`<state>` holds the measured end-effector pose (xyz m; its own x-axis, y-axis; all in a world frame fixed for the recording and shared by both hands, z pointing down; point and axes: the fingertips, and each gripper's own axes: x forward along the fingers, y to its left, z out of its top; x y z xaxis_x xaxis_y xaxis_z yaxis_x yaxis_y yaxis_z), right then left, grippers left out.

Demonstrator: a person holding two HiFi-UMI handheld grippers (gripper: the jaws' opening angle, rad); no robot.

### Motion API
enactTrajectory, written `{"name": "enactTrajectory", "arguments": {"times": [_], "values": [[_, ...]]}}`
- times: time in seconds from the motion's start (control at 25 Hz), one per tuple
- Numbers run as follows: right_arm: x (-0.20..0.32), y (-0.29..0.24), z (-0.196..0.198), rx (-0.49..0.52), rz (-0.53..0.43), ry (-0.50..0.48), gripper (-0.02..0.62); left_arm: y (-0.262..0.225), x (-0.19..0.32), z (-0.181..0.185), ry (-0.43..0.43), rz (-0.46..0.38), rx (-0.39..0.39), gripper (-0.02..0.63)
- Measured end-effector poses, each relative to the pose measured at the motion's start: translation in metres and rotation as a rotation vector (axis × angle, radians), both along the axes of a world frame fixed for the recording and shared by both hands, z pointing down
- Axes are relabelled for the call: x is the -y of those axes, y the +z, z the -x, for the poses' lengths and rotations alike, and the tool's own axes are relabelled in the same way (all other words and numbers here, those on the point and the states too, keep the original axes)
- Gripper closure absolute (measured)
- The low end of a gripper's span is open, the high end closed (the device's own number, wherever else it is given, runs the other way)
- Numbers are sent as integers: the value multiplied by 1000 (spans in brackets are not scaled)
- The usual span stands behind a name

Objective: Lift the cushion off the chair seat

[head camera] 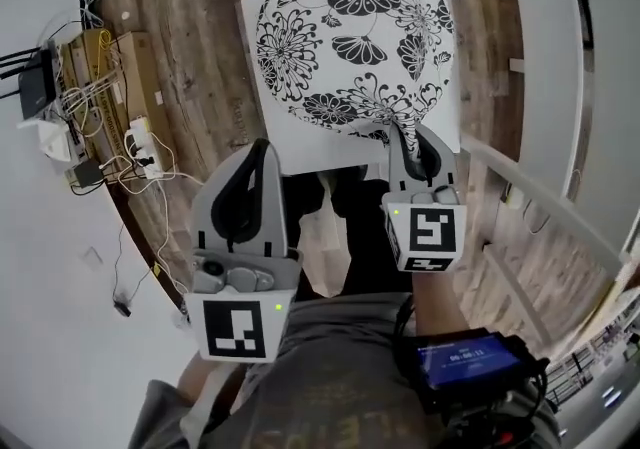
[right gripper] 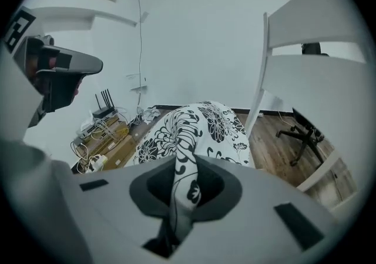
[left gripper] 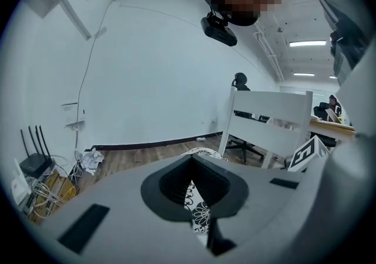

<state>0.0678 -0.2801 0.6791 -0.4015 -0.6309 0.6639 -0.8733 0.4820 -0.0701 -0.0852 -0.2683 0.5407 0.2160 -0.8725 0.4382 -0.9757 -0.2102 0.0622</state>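
Observation:
A white cushion with black flowers (head camera: pixel 350 27) lies on the white chair seat (head camera: pixel 300 155). My right gripper (head camera: pixel 405 132) is shut on the cushion's near right corner. In the right gripper view a fold of the printed fabric (right gripper: pixel 183 169) is pinched between the jaws, with the cushion (right gripper: pixel 200 124) bulging beyond it. My left gripper (head camera: pixel 264 149) is at the near left edge of the cushion. In the left gripper view a strip of the flowered fabric (left gripper: pixel 198 210) fills the narrow gap between its jaws, and the cushion's top (left gripper: pixel 202 152) shows past them.
The chair's white back rails (head camera: pixel 548 47) rise on the right. A router, power strip and tangled cables (head camera: pixel 100 137) lie by cardboard boxes (head camera: pixel 130 67) along the left wall. An office chair (right gripper: pixel 302 133) stands on the wooden floor beyond.

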Motion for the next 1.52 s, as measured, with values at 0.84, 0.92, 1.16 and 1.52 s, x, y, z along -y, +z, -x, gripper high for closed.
{"name": "enactTrajectory", "arguments": {"times": [0.84, 0.92, 1.16, 1.52], "values": [[6, -99, -12, 413, -275, 19, 561, -48, -11, -56, 23, -221, 199, 600], [11, -161, -8, 398, -309, 0, 561, -98, -9, -53, 18, -250, 170, 600], [13, -273, 5, 409, -401, -15, 560, -189, -15, -46, 45, -321, 167, 600], [10, -352, -2, 467, -568, -22, 560, -250, -23, -57, 39, -497, 163, 600]]}}
